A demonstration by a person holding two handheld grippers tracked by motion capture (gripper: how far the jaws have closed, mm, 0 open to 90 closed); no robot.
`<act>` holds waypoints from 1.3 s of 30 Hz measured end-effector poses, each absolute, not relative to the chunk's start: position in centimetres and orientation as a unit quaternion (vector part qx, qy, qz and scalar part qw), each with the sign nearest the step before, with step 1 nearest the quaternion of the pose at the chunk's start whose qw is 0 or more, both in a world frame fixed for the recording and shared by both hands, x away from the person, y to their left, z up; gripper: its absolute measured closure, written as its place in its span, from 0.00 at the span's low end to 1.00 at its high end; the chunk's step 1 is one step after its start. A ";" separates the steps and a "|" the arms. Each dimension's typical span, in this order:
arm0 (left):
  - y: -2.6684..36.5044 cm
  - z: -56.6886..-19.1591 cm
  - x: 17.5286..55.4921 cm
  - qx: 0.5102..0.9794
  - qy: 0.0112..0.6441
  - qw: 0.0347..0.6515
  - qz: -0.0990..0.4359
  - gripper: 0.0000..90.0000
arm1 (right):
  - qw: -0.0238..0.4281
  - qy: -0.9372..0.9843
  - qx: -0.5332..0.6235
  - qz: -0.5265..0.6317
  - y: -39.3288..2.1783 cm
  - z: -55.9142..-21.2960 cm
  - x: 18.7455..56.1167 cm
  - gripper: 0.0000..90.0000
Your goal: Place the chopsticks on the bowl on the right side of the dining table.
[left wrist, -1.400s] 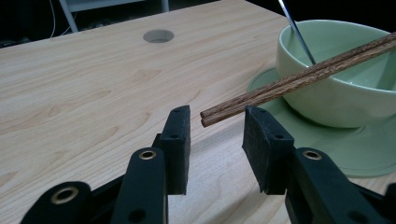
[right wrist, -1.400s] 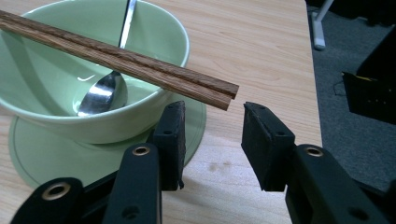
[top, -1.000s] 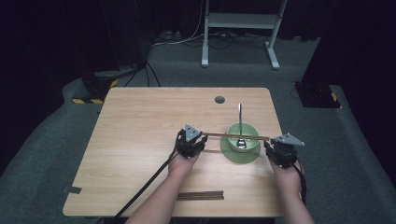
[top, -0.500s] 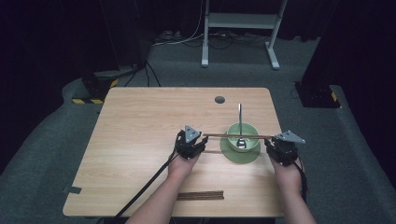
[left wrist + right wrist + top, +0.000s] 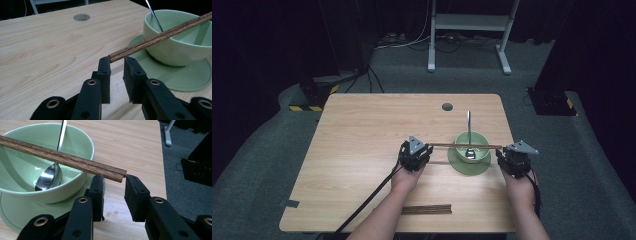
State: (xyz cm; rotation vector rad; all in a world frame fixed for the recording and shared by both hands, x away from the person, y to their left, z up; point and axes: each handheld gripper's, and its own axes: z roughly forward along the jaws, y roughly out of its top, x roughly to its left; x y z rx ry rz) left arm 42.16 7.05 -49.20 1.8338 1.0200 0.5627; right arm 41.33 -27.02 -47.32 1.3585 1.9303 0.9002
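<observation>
A pair of brown wooden chopsticks (image 5: 447, 145) (image 5: 160, 36) (image 5: 62, 157) lies level across the rim of a pale green bowl (image 5: 460, 139) (image 5: 175, 50) (image 5: 20, 170). The bowl stands on a matching saucer (image 5: 462, 169) (image 5: 190, 80). A metal spoon (image 5: 469, 125) (image 5: 48, 176) leans inside the bowl. My left gripper (image 5: 428, 148) (image 5: 117, 61) has just been closing its jaws on the sticks' left end, which sits between the tips. My right gripper (image 5: 501, 150) (image 5: 114, 178) is shut on the right end.
More chopsticks (image 5: 427, 209) lie near the table's front edge between the forearms. A round cable hole (image 5: 447, 106) (image 5: 81, 17) sits at the back of the table. The left gripper's cable (image 5: 367, 200) trails to the front left. Dark floor surrounds the table.
</observation>
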 end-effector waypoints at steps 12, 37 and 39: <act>7.2 -48.9 42.0 0.749 0.417 0.458 0.237 0.86 | 0.297 0.727 0.519 0.339 -27.4 -47.7 41.1 0.83; 6.8 -49.1 41.9 0.741 0.424 0.459 0.247 0.90 | 0.298 0.725 0.519 0.341 -27.6 -47.8 41.1 0.85; 6.9 -49.1 41.9 0.740 0.425 0.458 0.248 0.89 | 0.298 0.726 0.519 0.340 -27.5 -47.8 41.1 0.85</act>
